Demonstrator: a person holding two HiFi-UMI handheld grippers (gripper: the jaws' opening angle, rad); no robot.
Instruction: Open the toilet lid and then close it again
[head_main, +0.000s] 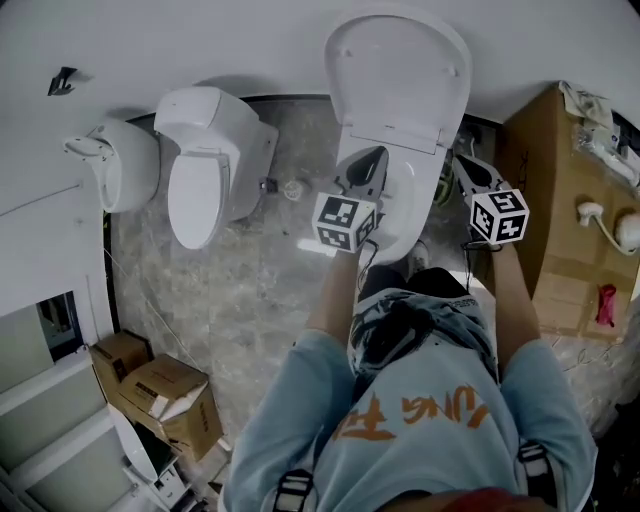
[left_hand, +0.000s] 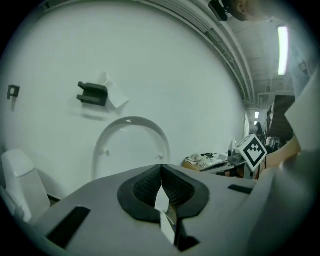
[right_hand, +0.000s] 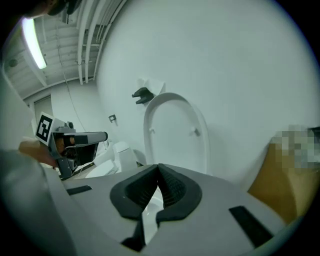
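The white toilet lid (head_main: 400, 70) stands raised, leaning back against the white wall, with the seat and bowl (head_main: 412, 205) below it. My left gripper (head_main: 365, 165) hovers over the bowl's left side, shut with nothing between its jaws. To the right of the bowl my right gripper (head_main: 470, 170) is also shut and empty. Neither touches the lid. In the left gripper view the upright lid (left_hand: 130, 145) lies ahead of the shut left gripper (left_hand: 161, 172). The right gripper view shows the lid (right_hand: 175, 132) beyond the closed right gripper (right_hand: 158, 172).
A second toilet (head_main: 205, 160) and another white fixture (head_main: 115, 165) stand to the left on the marbled floor. A tall cardboard box (head_main: 560, 200) with items on top flanks the right. Smaller cardboard boxes (head_main: 160, 395) sit at lower left. A black bracket (left_hand: 92, 93) hangs on the wall.
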